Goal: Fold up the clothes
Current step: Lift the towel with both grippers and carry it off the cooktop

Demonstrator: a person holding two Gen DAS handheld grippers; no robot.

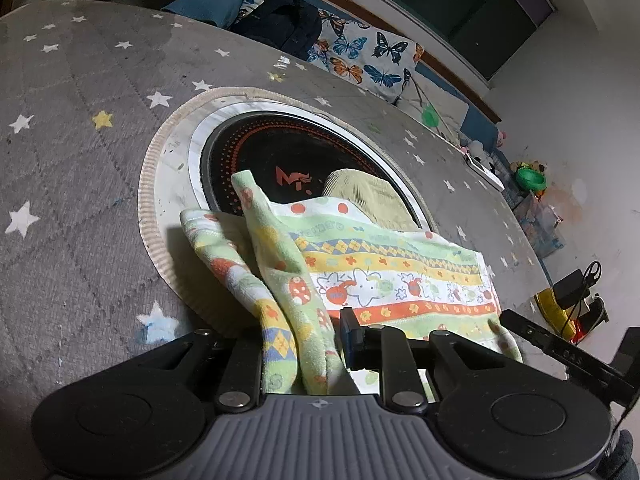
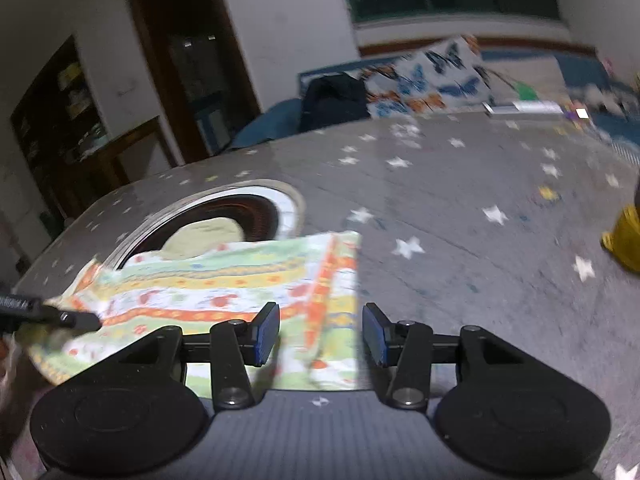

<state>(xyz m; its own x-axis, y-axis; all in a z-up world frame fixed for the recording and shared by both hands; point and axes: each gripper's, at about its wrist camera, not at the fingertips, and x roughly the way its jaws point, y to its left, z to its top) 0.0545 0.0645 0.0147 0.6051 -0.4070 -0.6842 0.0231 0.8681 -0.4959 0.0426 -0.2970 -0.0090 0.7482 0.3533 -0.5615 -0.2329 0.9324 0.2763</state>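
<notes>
A patterned cloth [image 1: 384, 276] with green, yellow and orange bands lies on the grey star-print table cover [image 1: 80, 160], partly over a round black cooktop [image 1: 280, 160]. My left gripper [image 1: 308, 344] is shut on a bunched fold of this cloth at its near left side. A plain beige cloth [image 1: 368, 196] lies behind it on the cooktop. In the right wrist view the patterned cloth [image 2: 224, 284] lies flat and my right gripper [image 2: 320, 332] is open, jaws astride the cloth's near right corner. The left gripper's finger [image 2: 48, 316] shows at the left edge.
A butterfly-print cushion [image 1: 360, 56] and a dark bag [image 1: 280, 24] lie beyond the table's far edge. A yellow object [image 2: 624, 236] stands on the table at right. Toys and a charger with cables [image 1: 576, 288] sit past the right edge.
</notes>
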